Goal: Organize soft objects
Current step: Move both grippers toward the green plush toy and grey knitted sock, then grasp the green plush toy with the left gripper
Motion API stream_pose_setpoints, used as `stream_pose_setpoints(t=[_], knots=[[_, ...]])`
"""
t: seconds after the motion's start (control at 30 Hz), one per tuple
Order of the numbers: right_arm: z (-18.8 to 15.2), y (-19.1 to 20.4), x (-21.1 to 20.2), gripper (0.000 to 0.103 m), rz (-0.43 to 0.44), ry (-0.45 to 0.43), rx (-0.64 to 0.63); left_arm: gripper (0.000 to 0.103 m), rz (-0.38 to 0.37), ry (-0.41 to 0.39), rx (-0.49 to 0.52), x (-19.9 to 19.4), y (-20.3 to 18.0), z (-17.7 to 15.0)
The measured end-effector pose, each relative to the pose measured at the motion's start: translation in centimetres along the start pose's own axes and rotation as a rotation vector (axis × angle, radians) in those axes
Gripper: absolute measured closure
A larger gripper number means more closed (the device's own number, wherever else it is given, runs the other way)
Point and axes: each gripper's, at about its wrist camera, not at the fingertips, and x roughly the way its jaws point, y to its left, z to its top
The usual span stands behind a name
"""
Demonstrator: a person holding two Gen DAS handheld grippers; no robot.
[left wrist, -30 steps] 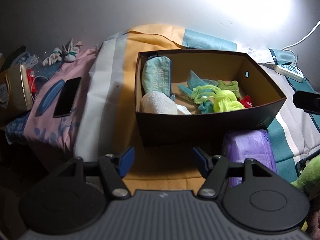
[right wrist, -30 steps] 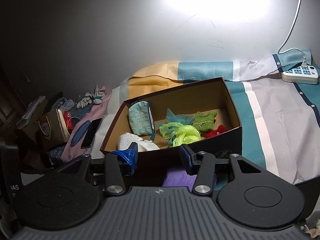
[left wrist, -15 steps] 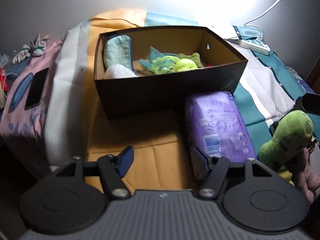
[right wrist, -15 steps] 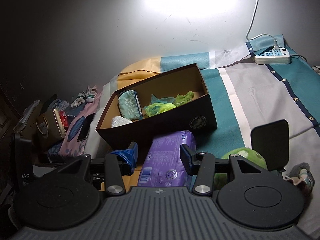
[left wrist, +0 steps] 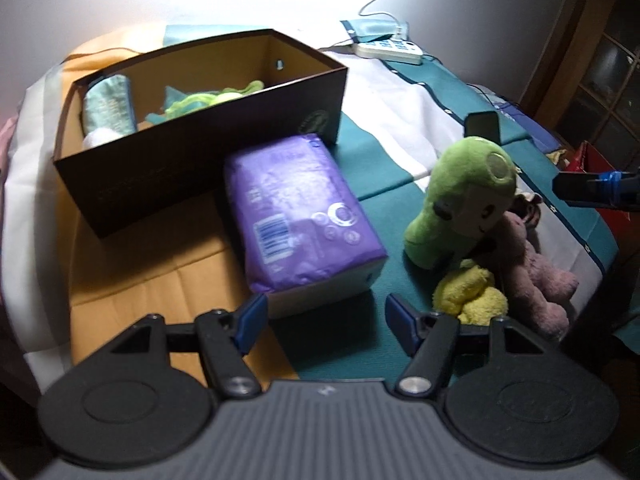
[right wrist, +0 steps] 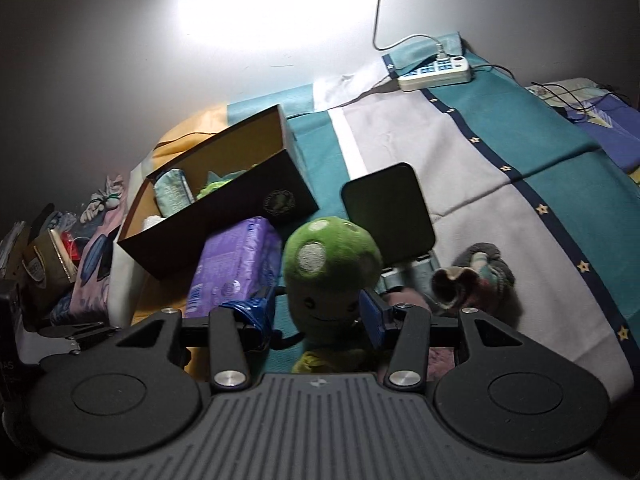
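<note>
Below, in the lower centre of the right-wrist view, my right gripper [right wrist: 318, 314] has its blue pads parted, one at each side of the green mushroom plush [right wrist: 330, 276]; I cannot tell whether they touch its body, and no squeeze shows in the fabric. My reading is that I hold the jaws astride the toy so that a single closing would take it by the trunk, under the cap. In the lower centre of the left-wrist view, my left gripper [left wrist: 322, 318] stands wide and empty above the teal cloth, between the near end of the purple pack [left wrist: 298, 208] and the yellow plush [left wrist: 472, 294], free to take a second item. The green plush stands upright at centre right of that view, leaning against a pink plush [left wrist: 532, 264], with the yellow one at its foot. It has a rounded cap with pale spots, a stitched smiling face and a short-pile surface that should yield under the pads. The purple pack lies flat, one end against the front wall of the brown box [left wrist: 180, 156], which sits at upper left and already holds a teal pouch [left wrist: 108, 106] and lime-green fabric pieces [left wrist: 200, 100]. Evidently the box serves as the collecting place, so the plush toys outside it remain to be moved.
</note>
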Motion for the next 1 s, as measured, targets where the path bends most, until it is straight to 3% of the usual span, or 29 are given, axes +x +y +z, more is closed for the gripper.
stream_pose_setpoints(t=[0.17, 0.33, 0.5, 0.6, 0.73, 0.87, 1.0], knots=[[-0.2, -2.6, -0.4, 0.072, -0.027, 0.003, 0.05, 0.035, -0.05, -0.013, 0.085, 0.7, -2.7, 0.7], [-0.1, -4.0, -0.4, 0.072, 0.004, 0.012, 0.057, 0.034, -0.104, -0.054, 0.166, 1.3, -5.4, 1.7], [1.0, -5.8, -0.1, 0.072, 0.024, 0.011, 0.069, 0.032, -0.117, -0.128, 0.268, 2.3, -8.4, 3.1], [1.7, -6.8, 0.2, 0.072, 0.033, 0.017, 0.076, 0.032, -0.102, -0.123, 0.303, 4.1, -9.8, 3.8], [2.1, -8.0, 0.7, 0.072, 0.043, 0.031, 0.083, 0.032, -0.079, -0.117, 0.309, 5.8, -10.6, 4.8], [2.2, -9.0, 1.3, 0.072, 0.044, 0.056, 0.089, 0.032, -0.128, -0.095, 0.289, 7.0, -10.5, 5.6], [2.2, -9.8, 1.8, 0.072, 0.041, 0.076, 0.104, 0.022, -0.104, -0.088, 0.293, 8.3, -11.1, 5.7]])
